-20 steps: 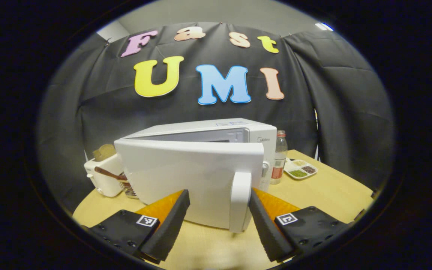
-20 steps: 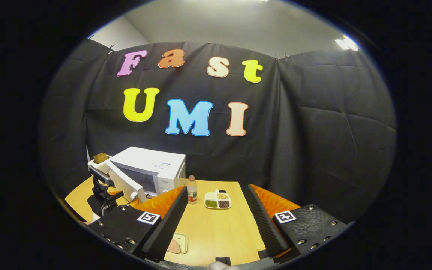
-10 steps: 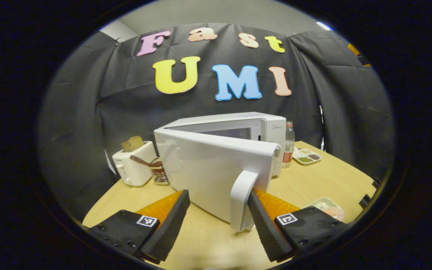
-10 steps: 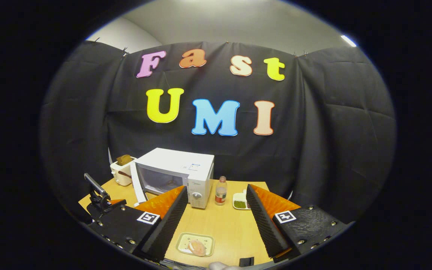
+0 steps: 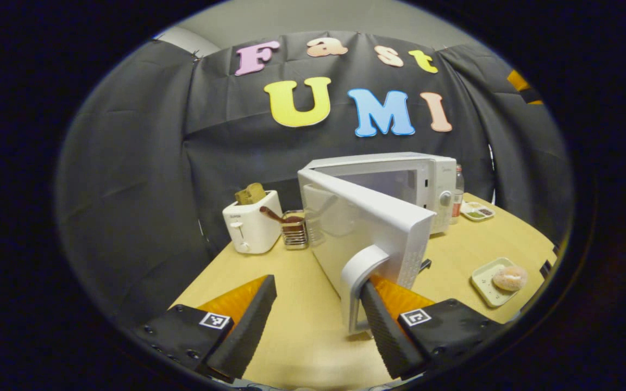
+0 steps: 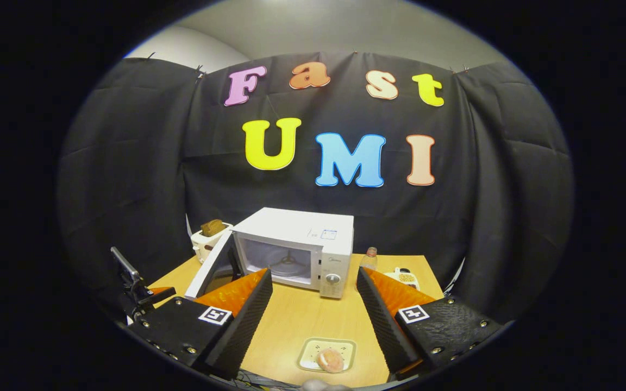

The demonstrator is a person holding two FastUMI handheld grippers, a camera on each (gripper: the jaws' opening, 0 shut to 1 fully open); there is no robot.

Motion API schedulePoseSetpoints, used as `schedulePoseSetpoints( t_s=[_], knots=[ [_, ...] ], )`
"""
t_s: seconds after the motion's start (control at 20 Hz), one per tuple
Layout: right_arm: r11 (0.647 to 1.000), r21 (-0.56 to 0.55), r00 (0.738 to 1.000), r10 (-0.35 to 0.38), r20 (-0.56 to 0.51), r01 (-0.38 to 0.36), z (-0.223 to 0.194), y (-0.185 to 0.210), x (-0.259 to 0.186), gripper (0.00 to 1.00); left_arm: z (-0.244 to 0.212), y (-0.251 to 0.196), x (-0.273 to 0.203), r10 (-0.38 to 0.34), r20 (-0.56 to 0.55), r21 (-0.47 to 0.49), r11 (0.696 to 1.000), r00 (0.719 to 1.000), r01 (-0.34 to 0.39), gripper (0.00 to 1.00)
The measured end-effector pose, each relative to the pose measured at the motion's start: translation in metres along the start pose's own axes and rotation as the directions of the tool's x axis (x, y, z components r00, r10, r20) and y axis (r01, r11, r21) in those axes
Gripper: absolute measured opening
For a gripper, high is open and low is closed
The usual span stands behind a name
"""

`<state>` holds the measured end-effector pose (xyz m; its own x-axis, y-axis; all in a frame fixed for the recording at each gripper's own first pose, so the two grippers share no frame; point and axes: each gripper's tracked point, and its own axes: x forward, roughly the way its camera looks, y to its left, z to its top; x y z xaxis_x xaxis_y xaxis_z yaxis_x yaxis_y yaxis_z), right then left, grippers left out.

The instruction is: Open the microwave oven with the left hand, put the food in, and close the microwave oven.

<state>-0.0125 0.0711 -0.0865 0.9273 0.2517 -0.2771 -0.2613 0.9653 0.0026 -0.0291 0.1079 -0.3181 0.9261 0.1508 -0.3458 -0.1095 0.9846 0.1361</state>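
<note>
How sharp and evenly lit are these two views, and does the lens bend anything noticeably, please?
Left gripper view: the microwave door is sharp, bowed by the fisheye, and its handle casts a soft shadow on the table. Right gripper view: evenly lit, the microwave oven crisp, the table edges curved.

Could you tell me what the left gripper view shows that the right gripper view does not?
The left gripper view alone shows the door handle up close, one finger hooked behind it, and a wire basket beside the toaster.

The right gripper view alone looks straight into the microwave, its turntable visible, with the food low between its own open fingers.

Both show the open door, the toaster, the bottle, the compartment dish and the food tray.
</note>
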Motion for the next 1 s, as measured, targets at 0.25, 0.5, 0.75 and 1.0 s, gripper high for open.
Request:
schedulePoseSetpoints(
  t_s=[0.25, 0.5, 0.75, 1.0],
  knots=[
    [1.0, 0.0, 0.999, 0.025, -0.022, -0.025, -0.013, 0.016, 0.0, 0.95, -0.012, 0.034, -0.014, 0.041, -0.027, -0.029, 0.999, 0.999, -0.042, 0.98],
    [1.0, 0.01, 0.999, 0.024, -0.039, -0.023, -0.025, 0.015, 0.003, 0.96, -0.012, 0.074, -0.032, 0.121, -0.021, 0.046, 0.992, 0.992, -0.119, 1.0],
    [0.999, -0.019, 0.998, 0.045, -0.036, -0.046, -0.032, 0.01, 0.004, 0.95, 0.0, 0.073, -0.045, 0.146, 0.003, 0.032, 0.989, 0.989, -0.146, 0.95],
    [0.994, -0.08, 0.989, 0.068, -0.132, -0.079, -0.092, -0.02, -0.001, 0.95, 0.025, 0.041, -0.091, 0.144, 0.019, 0.027, 0.989, 0.989, -0.145, 0.94]
  ],
)
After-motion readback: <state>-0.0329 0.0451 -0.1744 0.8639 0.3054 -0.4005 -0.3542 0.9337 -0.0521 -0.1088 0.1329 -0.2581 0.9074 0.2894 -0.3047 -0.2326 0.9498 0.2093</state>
